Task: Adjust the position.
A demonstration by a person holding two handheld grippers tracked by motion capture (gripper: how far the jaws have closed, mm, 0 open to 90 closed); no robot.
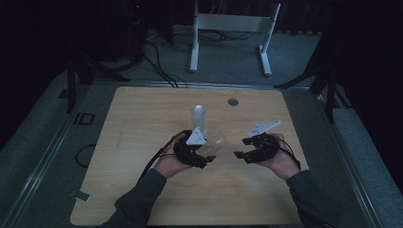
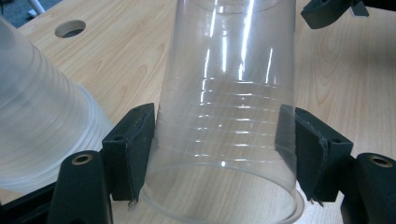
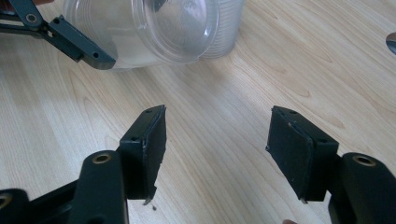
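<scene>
Glossy clear plastic cup (image 2: 229, 116), matt pale wood-grain table (image 3: 224, 116), matt black jaws

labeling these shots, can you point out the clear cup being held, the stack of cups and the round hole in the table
clear cup (image 2: 226, 116), left gripper view, ribbed side wall
stack of cups (image 1: 198, 117), high view, upper part of the stack
round hole (image 1: 232, 101), high view, its middle
</scene>
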